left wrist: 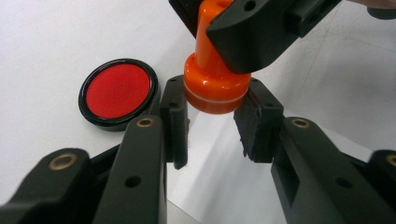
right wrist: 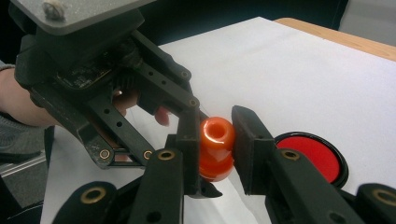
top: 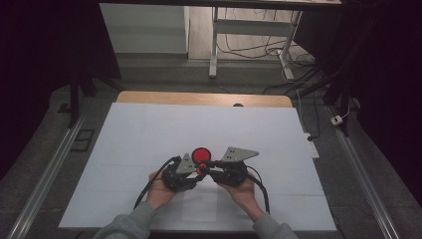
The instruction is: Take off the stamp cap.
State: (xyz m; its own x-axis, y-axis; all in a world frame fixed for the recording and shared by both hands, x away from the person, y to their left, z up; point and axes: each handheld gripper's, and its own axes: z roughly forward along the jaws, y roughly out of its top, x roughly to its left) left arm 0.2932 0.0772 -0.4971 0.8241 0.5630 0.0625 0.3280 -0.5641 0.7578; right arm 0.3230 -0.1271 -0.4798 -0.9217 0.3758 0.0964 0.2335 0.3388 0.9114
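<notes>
Right claw (right wrist: pixel 215 140) clenched on the handle of an orange stamp (right wrist: pixel 216 147), left claw (left wrist: pixel 212 123) clamped on its base: likely steadying it from both ends for pulling apart or twisting. Round red ink pad (top: pixel 201 155) open on the paper-covered bench (top: pixel 149 134), at twelve o'clock from the claws, handy for inking.

The stamp (left wrist: pixel 212 86) is glossy orange plastic, the ink pad (left wrist: pixel 118 91) glossy-rimmed, the table sheet (top: pixel 149 134) matt white paper.
</notes>
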